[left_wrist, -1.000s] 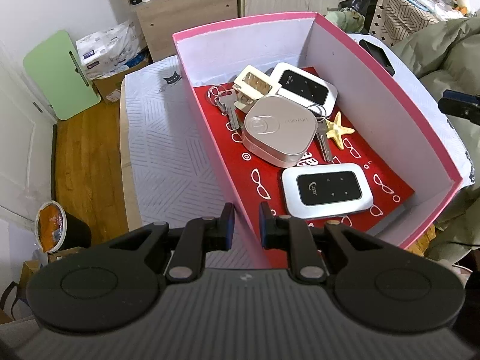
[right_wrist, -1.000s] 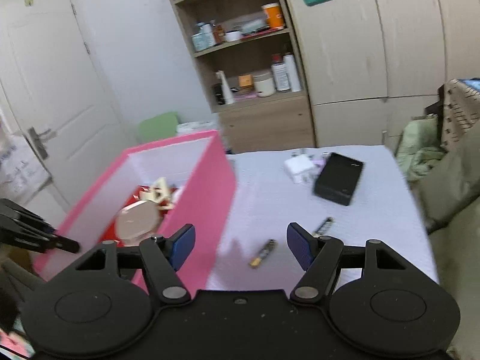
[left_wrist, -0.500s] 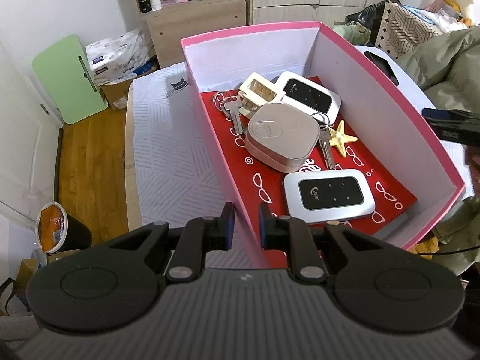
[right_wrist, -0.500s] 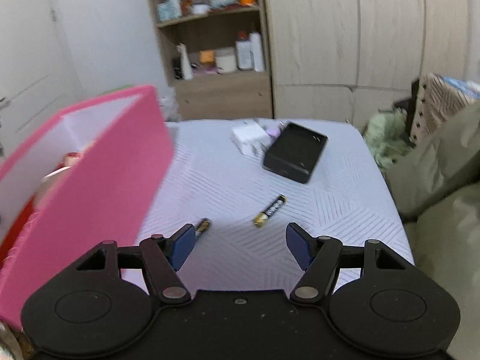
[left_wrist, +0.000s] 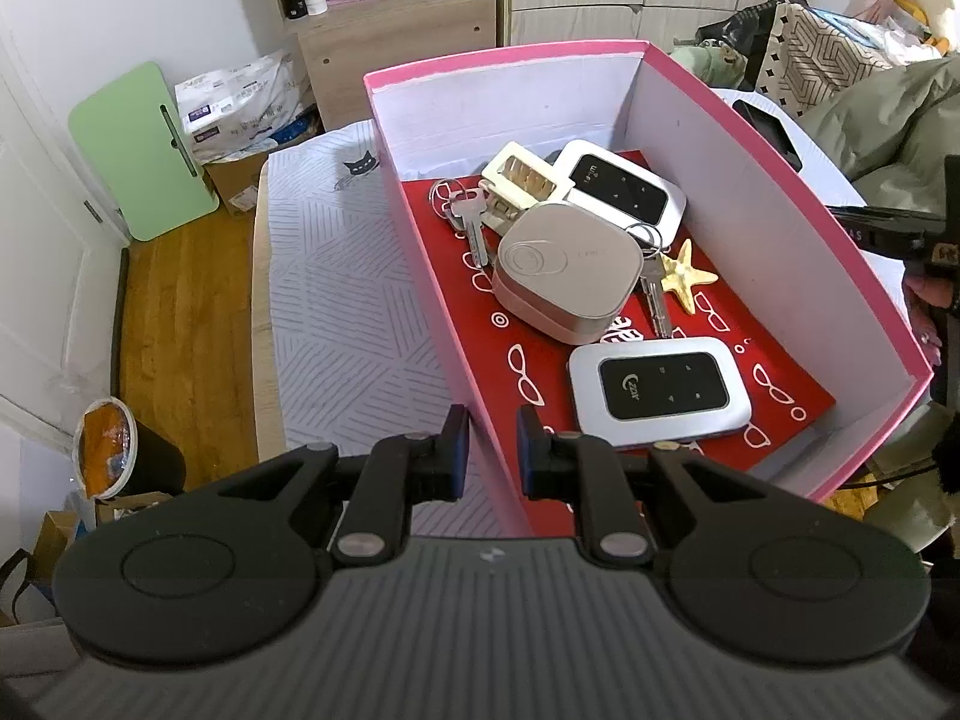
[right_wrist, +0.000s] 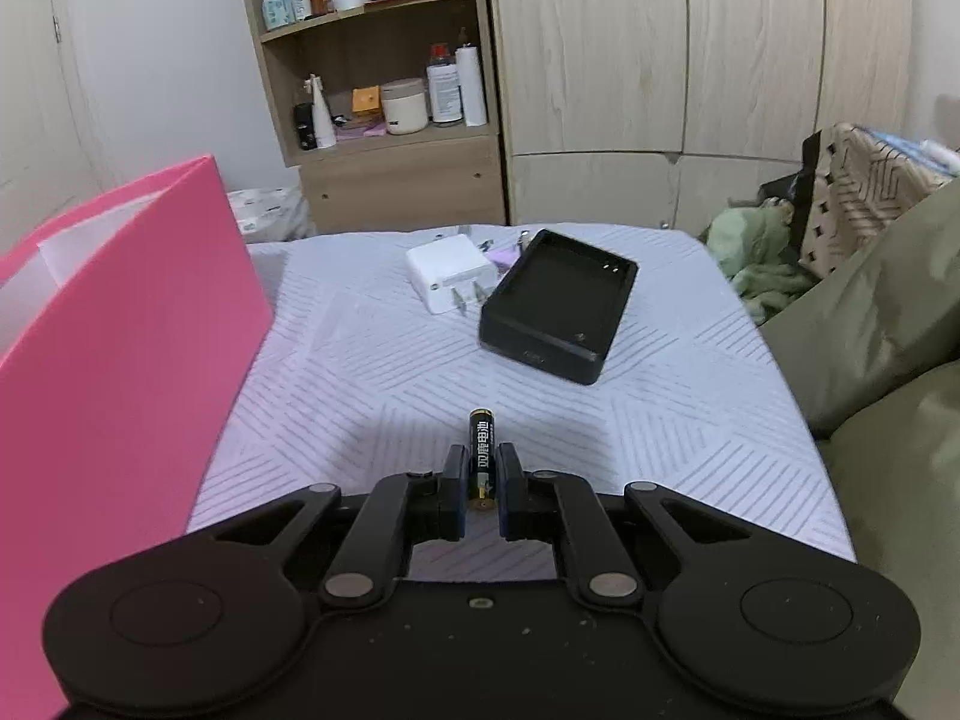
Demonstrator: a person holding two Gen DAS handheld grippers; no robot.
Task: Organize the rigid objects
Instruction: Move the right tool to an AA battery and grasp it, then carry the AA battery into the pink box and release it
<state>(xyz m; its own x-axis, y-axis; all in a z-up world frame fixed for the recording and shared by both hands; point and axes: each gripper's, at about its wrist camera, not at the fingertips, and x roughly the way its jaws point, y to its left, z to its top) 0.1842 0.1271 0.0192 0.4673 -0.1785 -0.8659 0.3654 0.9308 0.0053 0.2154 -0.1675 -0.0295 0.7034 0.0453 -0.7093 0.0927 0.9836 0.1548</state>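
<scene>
The right hand-held gripper (right_wrist: 481,483) is clamped on a black cylindrical battery with gold ends (right_wrist: 482,450), which lies lengthwise between its fingers and pokes out ahead of them, above the counter covered in a white cloth with grey line patterns (right_wrist: 690,420). Farther along the counter sit a black rectangular plastic charger cradle (right_wrist: 558,306) and, just beside it, a white square plug adapter with two metal prongs (right_wrist: 450,273).

The left hand-held gripper (left_wrist: 489,450) has its fingers narrowed on the near left wall of the pink cardboard box with white inner walls (left_wrist: 780,192), one finger outside and one inside (the wall runs straight through the gap). On the box's red patterned floor lie a white pocket router with a black screen (left_wrist: 660,390), a beige rounded-square case (left_wrist: 567,270), a second white router (left_wrist: 618,189) by the far wall, a cream plastic piece (left_wrist: 519,171), silver keys on a ring (left_wrist: 468,216) and a yellow starfish (left_wrist: 687,276)
</scene>
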